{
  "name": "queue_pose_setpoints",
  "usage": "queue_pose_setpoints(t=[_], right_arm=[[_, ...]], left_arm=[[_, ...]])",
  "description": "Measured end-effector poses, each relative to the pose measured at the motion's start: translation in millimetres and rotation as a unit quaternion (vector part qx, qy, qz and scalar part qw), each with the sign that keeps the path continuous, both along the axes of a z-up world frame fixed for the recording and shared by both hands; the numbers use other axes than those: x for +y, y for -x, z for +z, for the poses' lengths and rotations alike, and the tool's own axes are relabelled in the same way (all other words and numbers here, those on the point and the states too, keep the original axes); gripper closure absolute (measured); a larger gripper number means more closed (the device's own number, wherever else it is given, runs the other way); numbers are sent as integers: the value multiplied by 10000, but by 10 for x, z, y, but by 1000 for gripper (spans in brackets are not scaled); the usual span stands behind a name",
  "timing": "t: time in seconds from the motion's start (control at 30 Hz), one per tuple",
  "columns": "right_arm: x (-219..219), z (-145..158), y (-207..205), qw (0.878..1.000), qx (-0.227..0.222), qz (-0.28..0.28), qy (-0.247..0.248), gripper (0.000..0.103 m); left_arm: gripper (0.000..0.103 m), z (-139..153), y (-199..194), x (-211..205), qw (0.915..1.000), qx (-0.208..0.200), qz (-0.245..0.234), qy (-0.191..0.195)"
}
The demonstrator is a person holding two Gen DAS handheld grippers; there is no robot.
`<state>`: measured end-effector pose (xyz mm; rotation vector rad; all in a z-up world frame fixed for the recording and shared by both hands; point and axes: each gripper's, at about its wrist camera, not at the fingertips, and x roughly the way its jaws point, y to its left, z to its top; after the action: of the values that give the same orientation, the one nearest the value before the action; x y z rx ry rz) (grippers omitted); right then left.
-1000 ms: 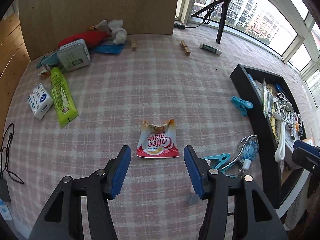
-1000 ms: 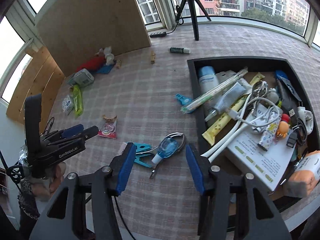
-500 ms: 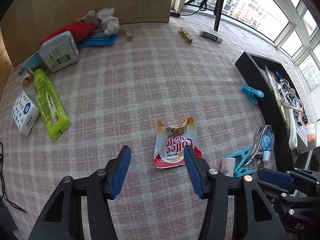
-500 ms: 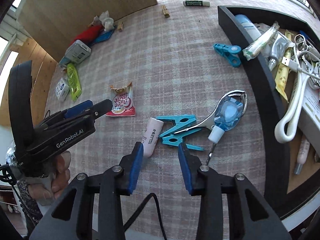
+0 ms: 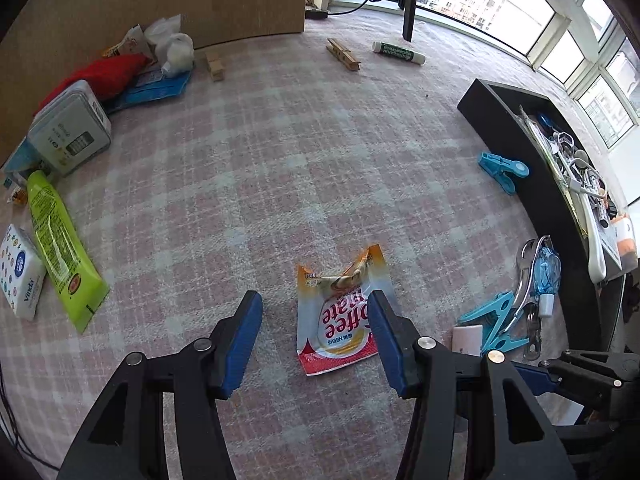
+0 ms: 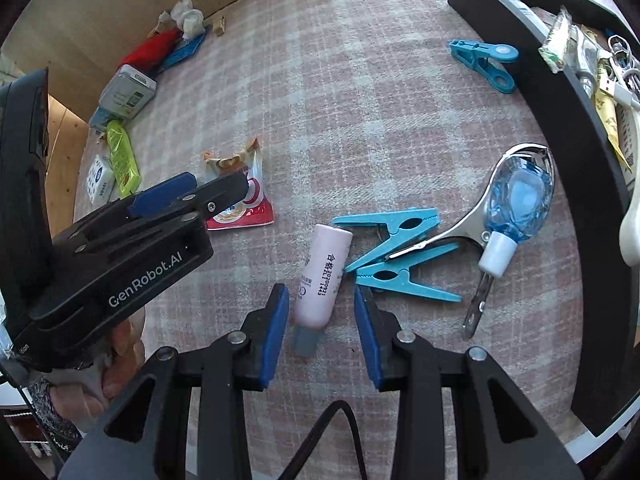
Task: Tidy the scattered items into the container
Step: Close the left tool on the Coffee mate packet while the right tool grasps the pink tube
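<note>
Right gripper (image 6: 321,330) points down at the plaid cloth (image 6: 360,120), jaws closing, with the pink tube (image 6: 322,276) lying flat between the blue pads and neither pad touching it; its long axis runs away from the claw, grey cap nearest the claw, far end beside the teal clothespins (image 6: 394,254). Left gripper (image 5: 315,338) hangs spread over the coffee creamer sachet (image 5: 340,314), which sits toward its right pad, torn end pointing away. Black container (image 6: 560,100) is at the right, near the tube but apart.

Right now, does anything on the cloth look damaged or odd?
The Coffee-mate sachet between the left gripper fingers lies torn open and crumpled at its top. The two blue clothespins lie tangled with the nail clipper.
</note>
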<state>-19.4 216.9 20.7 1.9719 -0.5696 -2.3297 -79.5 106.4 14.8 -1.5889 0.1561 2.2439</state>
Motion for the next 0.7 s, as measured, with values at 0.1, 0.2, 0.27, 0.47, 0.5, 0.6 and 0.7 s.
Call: queue_pose_setpoints(t=[0.1,0.2,0.27,0.47,0.5,0.6,0.7], right_arm=[[-78,0,67,9997,59,82,-211,70],[-143,-7,117,9987,94,186,-456,83],[-159,-16,129,9985,122,223,-481,83],[-129,-6,127,9990,152,206,-368,83],[-111,11,124,9992,173,179,-313,83],[-38,102,96,9991,287,149,-265,83],[30,187,86,9988,389,125,-253,83]], left_arm=[[55,-37,-2,25,9999,95,-24,101],[79,-50,-21,46,9998,169,-89,92],[80,-46,-30,47,9997,200,-80,86],[84,-11,-4,-85,9997,79,187,-137],[87,8,4,-115,9995,74,241,-168],[91,88,23,-186,9989,57,371,-264],[91,197,3,-199,9986,135,414,-291]])
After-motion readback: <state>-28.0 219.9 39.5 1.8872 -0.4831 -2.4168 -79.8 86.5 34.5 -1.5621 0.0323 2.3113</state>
